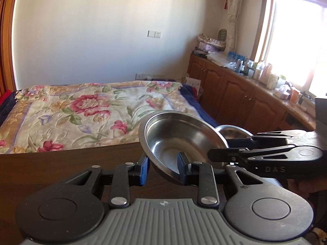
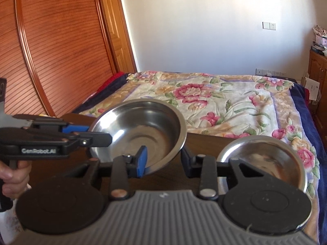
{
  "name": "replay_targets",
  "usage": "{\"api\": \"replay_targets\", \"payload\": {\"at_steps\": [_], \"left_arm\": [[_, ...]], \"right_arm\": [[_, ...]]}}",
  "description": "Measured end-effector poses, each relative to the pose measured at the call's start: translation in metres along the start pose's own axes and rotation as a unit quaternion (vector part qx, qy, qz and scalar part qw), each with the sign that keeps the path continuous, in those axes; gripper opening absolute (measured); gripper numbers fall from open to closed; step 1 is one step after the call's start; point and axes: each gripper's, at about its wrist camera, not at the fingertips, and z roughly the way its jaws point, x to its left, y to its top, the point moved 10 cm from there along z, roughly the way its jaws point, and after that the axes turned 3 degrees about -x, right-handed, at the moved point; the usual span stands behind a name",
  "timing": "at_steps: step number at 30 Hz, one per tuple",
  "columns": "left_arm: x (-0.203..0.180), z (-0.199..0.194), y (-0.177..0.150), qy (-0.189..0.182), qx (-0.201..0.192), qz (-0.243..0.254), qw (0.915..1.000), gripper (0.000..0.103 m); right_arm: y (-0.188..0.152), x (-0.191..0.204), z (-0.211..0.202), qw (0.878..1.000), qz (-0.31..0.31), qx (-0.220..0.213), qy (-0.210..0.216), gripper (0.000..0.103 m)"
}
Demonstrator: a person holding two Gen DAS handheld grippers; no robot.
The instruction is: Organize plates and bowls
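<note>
My left gripper (image 1: 162,168) was clamped on the near rim of an empty steel bowl (image 1: 179,136), tilted above the dark wooden table (image 1: 61,163). My right gripper (image 2: 164,163) pinched that same bowl's rim. A second empty bowl (image 2: 263,159) sat at the right, near the table's far edge, the floral bed (image 2: 204,98) beyond.

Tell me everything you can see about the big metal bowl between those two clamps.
This bowl looks like stainless steel: round, shiny, empty, with a flat bottom, sloping wall and rim. It is tilted, seemingly lifted off the dark wooden table. The left gripper pinches its rim, one finger inside, one outside. The right gripper straddles another stretch of rim; whether it presses is unclear. A smaller steel dish sits apart.
</note>
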Motion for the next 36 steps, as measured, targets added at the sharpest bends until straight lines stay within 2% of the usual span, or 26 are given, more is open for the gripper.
{"api": "replay_targets", "payload": {"at_steps": [13,20,30,36], "left_arm": [[-0.031,-0.057,-0.013,-0.027,-0.016,0.009,0.9995,0.031],[-0.037,-0.082,-0.036,-0.042,-0.011,0.000,0.9990,0.031],[-0.052,-0.110,-0.076,-0.045,-0.004,0.017,0.9988,0.031],[-0.056,-0.120,-0.096,-0.058,0.005,0.007,0.9983,0.031]], "right_arm": [[-0.003,0.016,-0.055,1.000,-0.002,-0.020,0.007,0.037],[-0.025,0.028,-0.078,0.999,0.017,-0.010,0.026,0.037],[-0.057,0.050,-0.106,1.000,0.007,-0.005,0.026,0.037],[-0.079,0.057,-0.119,1.000,0.012,0.003,0.027,0.037]]}}
